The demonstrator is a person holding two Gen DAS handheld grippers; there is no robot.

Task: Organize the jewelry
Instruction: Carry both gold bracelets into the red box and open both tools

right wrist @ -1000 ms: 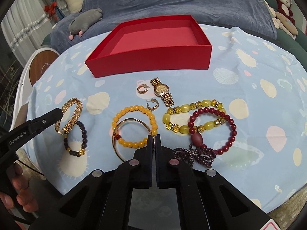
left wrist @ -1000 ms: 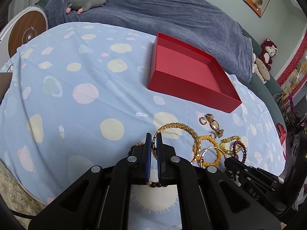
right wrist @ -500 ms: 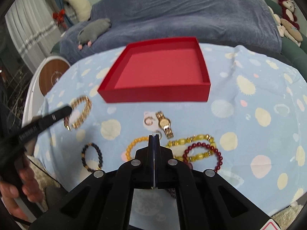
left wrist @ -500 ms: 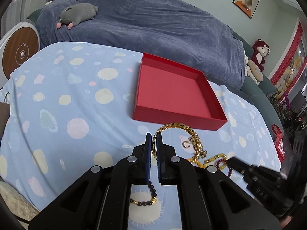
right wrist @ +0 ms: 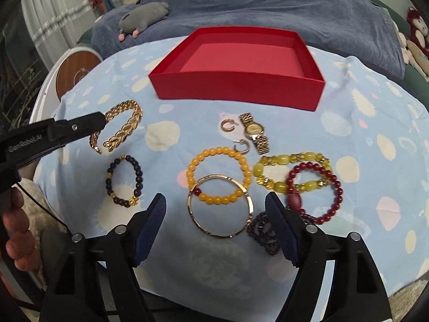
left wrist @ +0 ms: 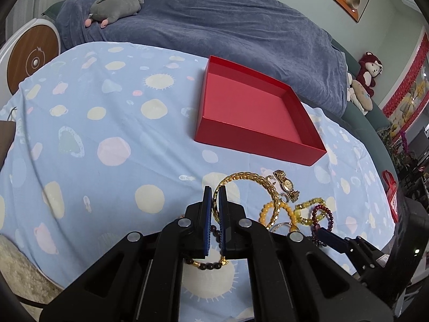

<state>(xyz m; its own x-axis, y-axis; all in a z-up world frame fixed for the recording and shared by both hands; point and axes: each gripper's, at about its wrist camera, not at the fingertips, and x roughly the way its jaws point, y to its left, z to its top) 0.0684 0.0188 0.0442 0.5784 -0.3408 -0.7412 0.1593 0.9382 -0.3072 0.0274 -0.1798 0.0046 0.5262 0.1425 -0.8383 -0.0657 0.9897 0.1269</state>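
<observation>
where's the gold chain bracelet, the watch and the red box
gold chain bracelet (right wrist: 126, 127): right wrist view, on its braided links.
watch (right wrist: 253, 128): right wrist view, on the dial.
red box (right wrist: 236, 87): right wrist view, on its near outer wall.

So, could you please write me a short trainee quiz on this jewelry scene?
1. True or false: the red box already holds jewelry.
2. What does the left gripper grip? A) gold chain bracelet B) watch C) hoop earring
3. Fill in: the right gripper has its jaws ___ around the thin gold bangle.

Key: 1 false; 2 A; 3 open.
</observation>
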